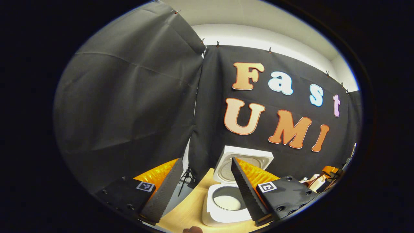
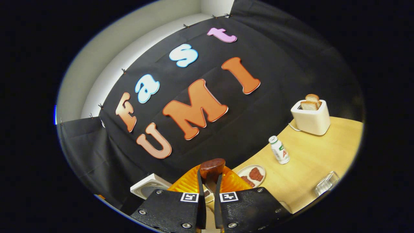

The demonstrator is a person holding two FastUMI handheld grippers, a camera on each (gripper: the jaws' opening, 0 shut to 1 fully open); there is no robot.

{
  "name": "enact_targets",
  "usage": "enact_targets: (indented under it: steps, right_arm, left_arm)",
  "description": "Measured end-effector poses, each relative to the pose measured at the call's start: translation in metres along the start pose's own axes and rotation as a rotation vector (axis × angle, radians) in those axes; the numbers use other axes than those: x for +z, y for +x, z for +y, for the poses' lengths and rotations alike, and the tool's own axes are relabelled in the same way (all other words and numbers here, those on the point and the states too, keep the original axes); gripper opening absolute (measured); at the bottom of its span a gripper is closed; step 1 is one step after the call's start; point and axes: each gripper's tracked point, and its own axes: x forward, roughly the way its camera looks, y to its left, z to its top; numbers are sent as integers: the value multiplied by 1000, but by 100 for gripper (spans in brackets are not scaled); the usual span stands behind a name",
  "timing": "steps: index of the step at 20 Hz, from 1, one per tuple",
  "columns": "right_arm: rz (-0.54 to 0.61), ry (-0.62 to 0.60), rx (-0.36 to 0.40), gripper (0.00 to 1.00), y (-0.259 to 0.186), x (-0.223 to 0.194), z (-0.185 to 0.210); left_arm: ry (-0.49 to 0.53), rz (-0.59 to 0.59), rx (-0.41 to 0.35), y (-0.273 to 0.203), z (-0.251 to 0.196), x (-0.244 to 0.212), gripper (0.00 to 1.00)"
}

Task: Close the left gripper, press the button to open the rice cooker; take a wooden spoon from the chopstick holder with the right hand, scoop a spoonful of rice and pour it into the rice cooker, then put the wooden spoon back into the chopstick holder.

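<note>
**Between the right tongs: spoon's out, cooker's open, scoop status unclear**

Between the right tongs sits the wooden spoon, both fingers pinched on its handle, its dark glossy rounded bowl sticking up past the tips. Whether there's rice in it, I can't tell from this angle. The left tongs hang wide apart with nothing in them, ridged inner faces showing.

Past those, the rice cooker stands on the pale wood-grain bench with its lid flipped up, so the button step looks done. It's a boxy white plastic body with rounded corners and a smooth round inner pot.

Left to do, I'd guess: scoop or pour, then return the spoon. The chopstick holder I can't pick out for sure.

Farther out on the right side: a plate, small bottle, toaster.
</note>
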Motion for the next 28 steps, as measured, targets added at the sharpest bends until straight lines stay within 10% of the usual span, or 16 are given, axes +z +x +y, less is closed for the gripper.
enact_targets:
  steps: [15,28]
  right_arm:
    - [-7,127,-224,10,-76,53,-228]
    - [118,124,-302,10,-74,-26,-291]
  left_arm:
    - [10,-7,9,-25,-105,-18,100]
    - [62,1,42,-46,-130,-33,100]
